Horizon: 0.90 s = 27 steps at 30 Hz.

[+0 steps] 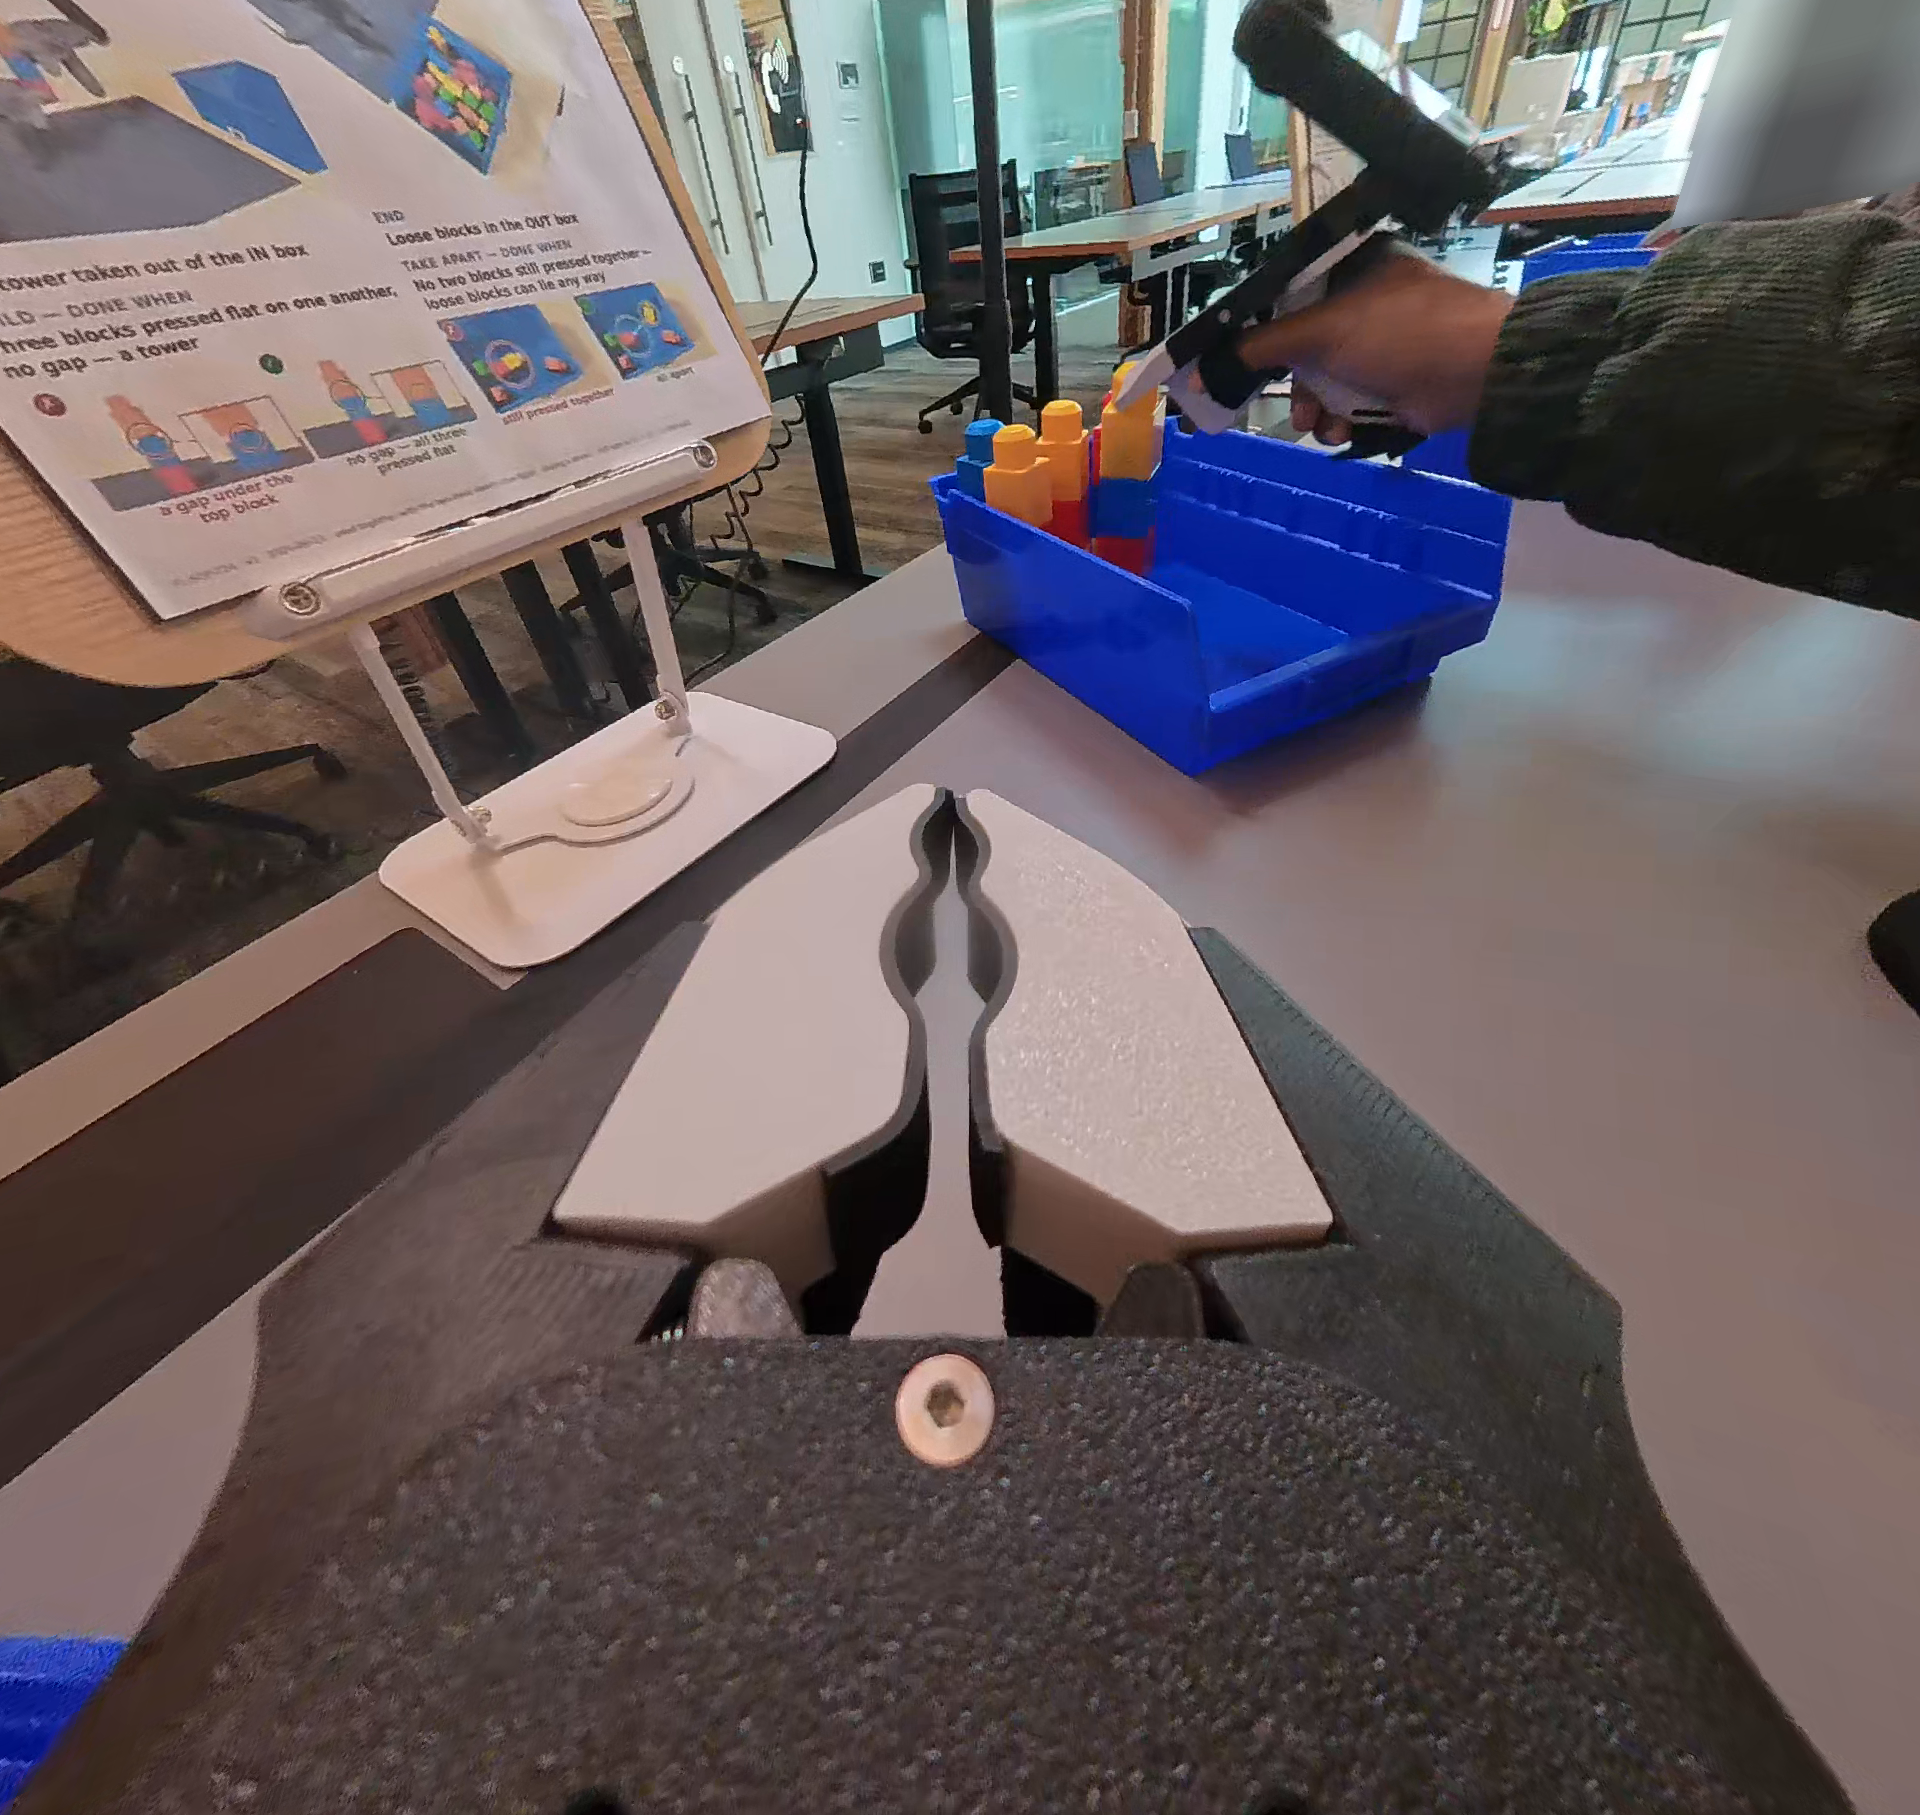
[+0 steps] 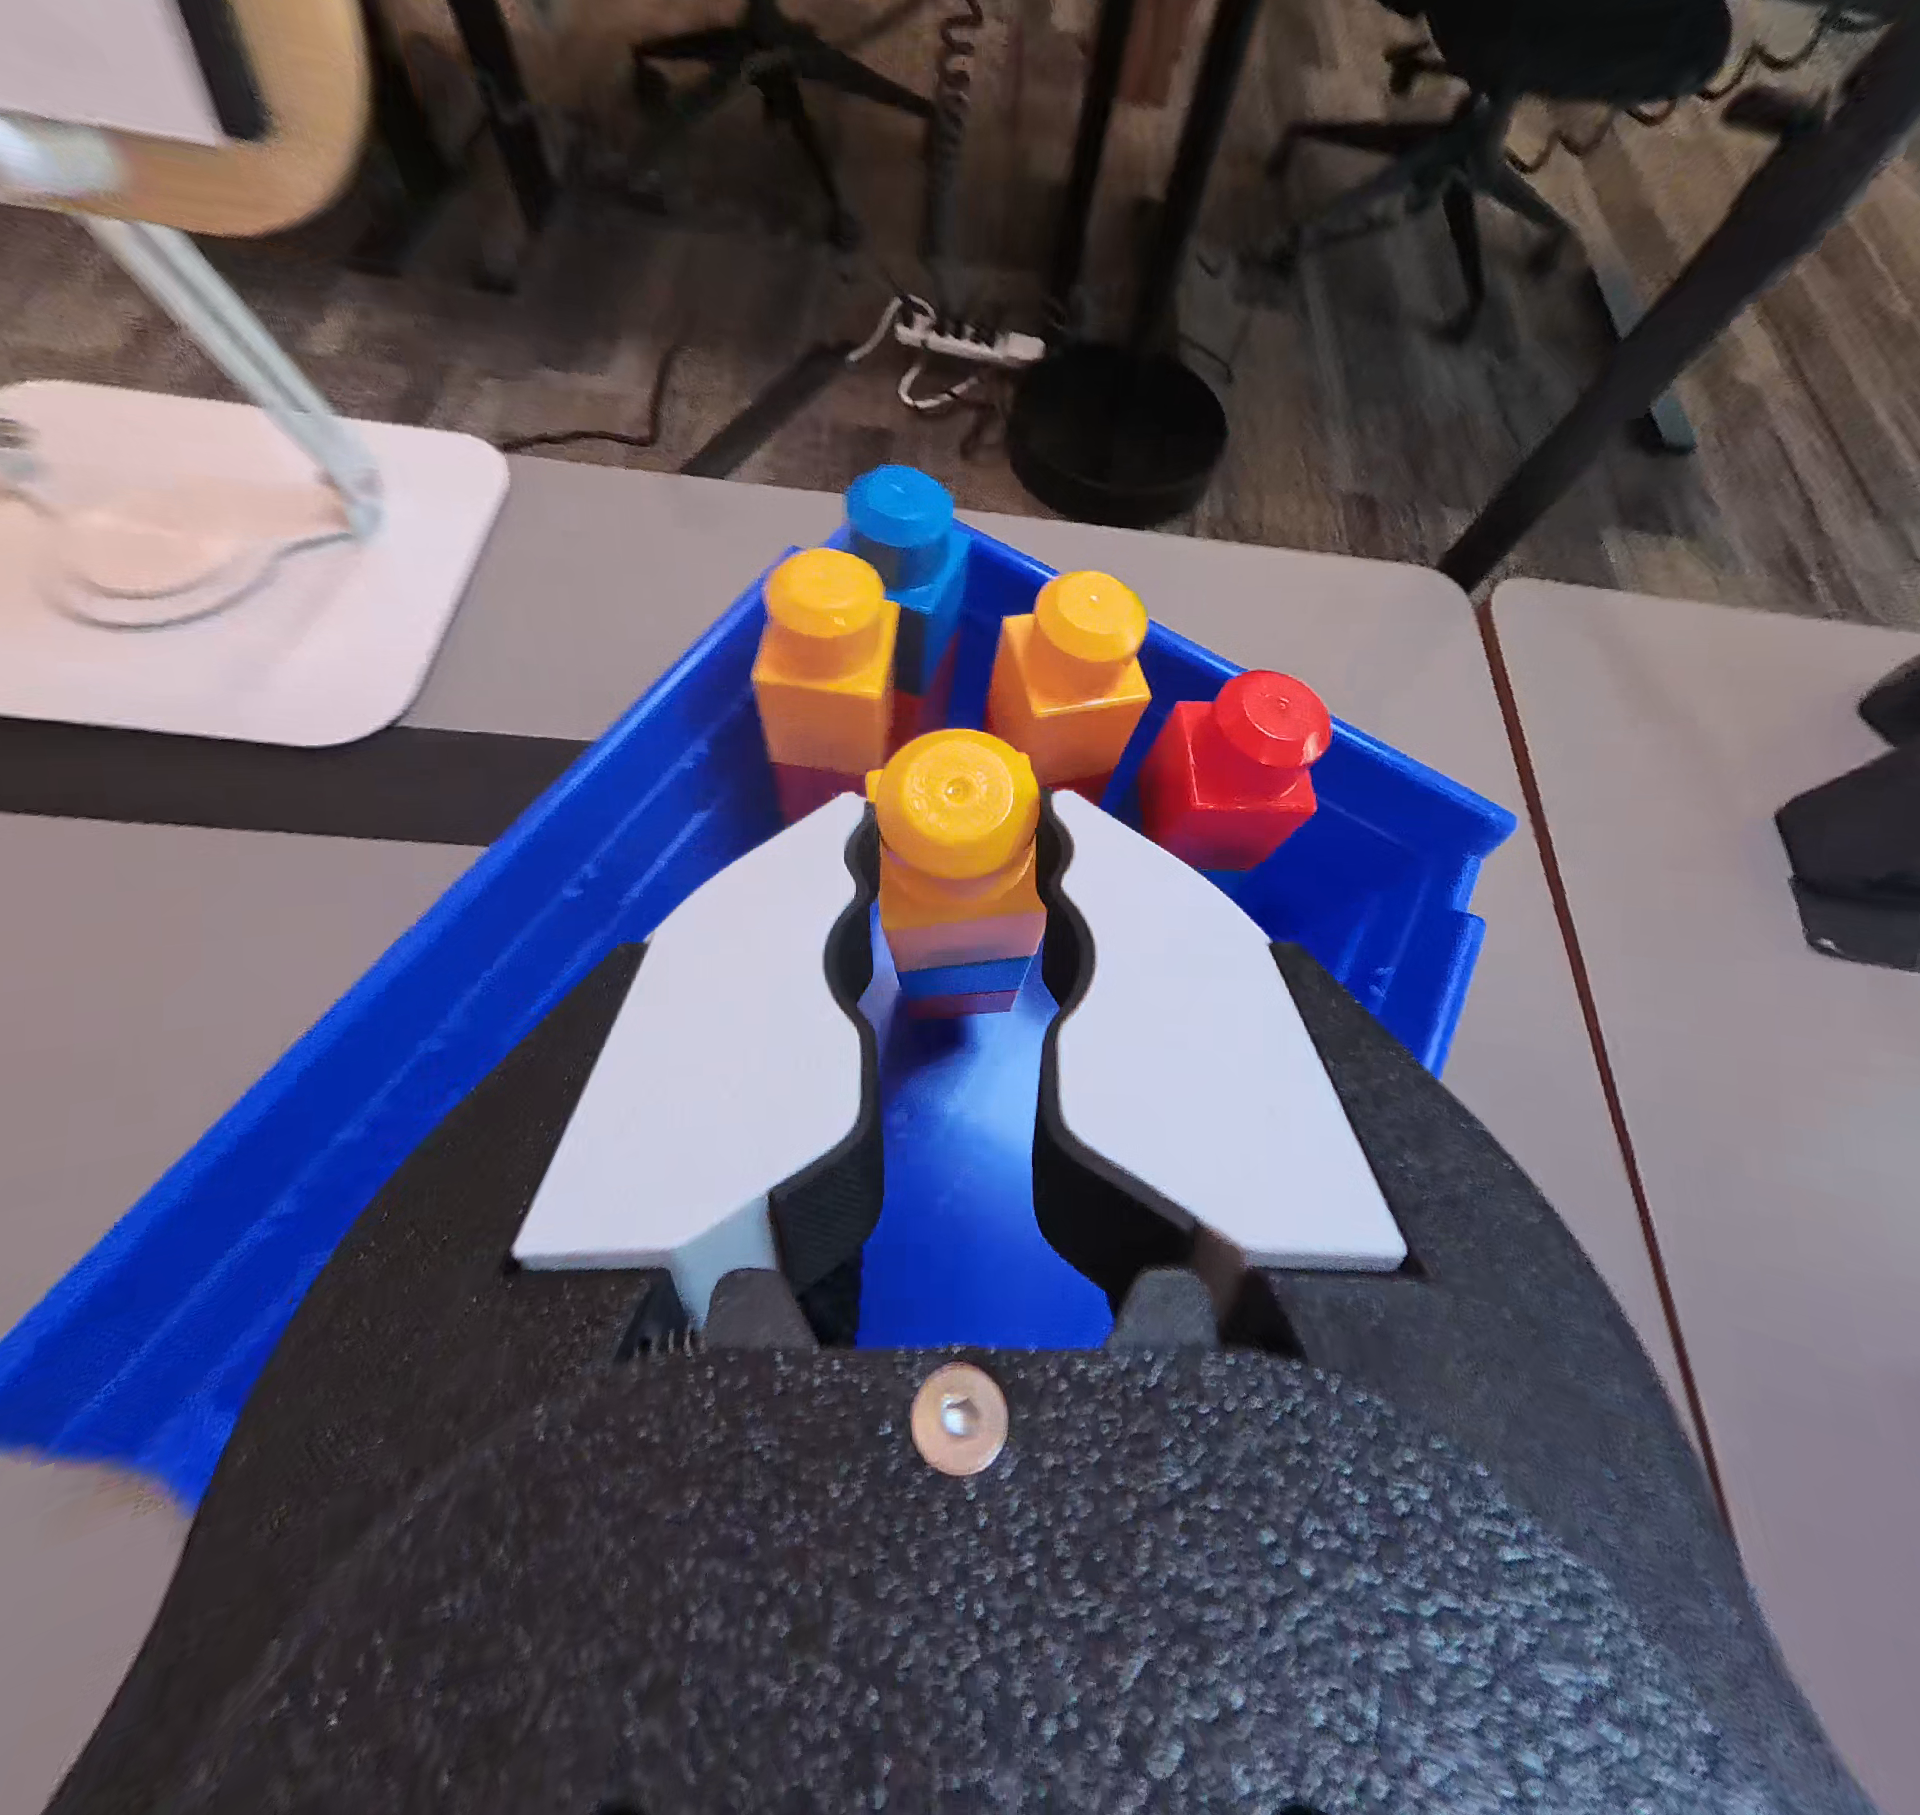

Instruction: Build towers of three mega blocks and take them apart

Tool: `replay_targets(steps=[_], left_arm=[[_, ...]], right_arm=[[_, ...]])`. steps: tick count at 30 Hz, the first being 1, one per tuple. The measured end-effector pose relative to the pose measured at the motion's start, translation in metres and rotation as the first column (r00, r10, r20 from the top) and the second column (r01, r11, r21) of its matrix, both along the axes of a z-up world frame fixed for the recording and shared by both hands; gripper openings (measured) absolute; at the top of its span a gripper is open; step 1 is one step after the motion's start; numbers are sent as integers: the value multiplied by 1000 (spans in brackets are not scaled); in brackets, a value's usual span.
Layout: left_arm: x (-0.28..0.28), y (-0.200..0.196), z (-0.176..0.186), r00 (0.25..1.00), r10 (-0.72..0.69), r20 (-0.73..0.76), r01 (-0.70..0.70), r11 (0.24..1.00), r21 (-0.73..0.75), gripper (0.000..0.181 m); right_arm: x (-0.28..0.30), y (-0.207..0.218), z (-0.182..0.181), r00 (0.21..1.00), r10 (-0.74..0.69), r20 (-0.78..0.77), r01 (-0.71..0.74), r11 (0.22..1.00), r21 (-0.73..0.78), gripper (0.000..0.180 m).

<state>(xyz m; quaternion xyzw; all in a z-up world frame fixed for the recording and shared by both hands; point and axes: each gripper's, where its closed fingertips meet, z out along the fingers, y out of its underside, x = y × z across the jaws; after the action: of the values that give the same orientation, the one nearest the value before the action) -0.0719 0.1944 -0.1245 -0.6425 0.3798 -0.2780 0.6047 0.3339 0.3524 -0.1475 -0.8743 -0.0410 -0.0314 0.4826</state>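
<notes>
Right hand-held gripper [image 2: 956,830] closed about the orange top block of a three-block tower [image 2: 961,892] standing in the blue bin [image 2: 436,1017] on the bench [image 1: 1558,934], best lifted straight up, clear of neighbouring towers; left hand-held gripper [image 1: 953,809] idle, nearly closed, empty.

We see five upright towers of mega blocks standing close together at the far end of a blue bin [image 2: 582,892]. The nearest tower [image 2: 961,892] has an orange block on top, then blue, then red. Behind it stand two orange-topped towers [image 2: 826,669] [image 2: 1075,669], a blue-topped tower [image 2: 904,539] at the back corner, and a red-topped tower [image 2: 1242,763] on the right.
</notes>
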Motion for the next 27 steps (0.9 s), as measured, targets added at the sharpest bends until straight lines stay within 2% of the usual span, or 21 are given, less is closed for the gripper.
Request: replay_targets(steps=[5,9,11,14,17,20,23,25,27], left_arm=[[-4,6,-5,1000,9,-6,-9,1000,-12,0],[-6,10,-11,999,19,-29,-20,1000,-15,0],[-9,13,-12,999,33,-35,-34,999,-15,0],[-16,18,-9,998,68,-18,-68,998,-19,0],[-33,29,-3,988,155,-22,-155,988,-6,0],[-72,47,7,951,304,-54,-304,953,6,0],[-129,65,25,896,442,-43,-443,896,-8,0],[-173,78,29,850,521,-80,-525,850,-41,0],[-219,90,27,796,582,-165,-597,800,-58,0]], right_arm=[[3,25,-31,997,-46,-60,44,998,-37,29],[5,33,-33,997,-56,-51,56,998,-9,34],[7,30,-25,997,-66,-48,68,997,22,45],[-6,16,17,994,-39,-101,59,978,198,47],[-54,-20,61,974,121,-191,-47,935,351,47],[-122,-78,80,905,335,-262,-209,886,413,46],[-177,-140,72,838,475,-270,-340,840,423,39],[-206,-178,57,791,541,-287,-413,817,403,28],[-228,-211,39,745,588,-315,-467,796,384,8]])
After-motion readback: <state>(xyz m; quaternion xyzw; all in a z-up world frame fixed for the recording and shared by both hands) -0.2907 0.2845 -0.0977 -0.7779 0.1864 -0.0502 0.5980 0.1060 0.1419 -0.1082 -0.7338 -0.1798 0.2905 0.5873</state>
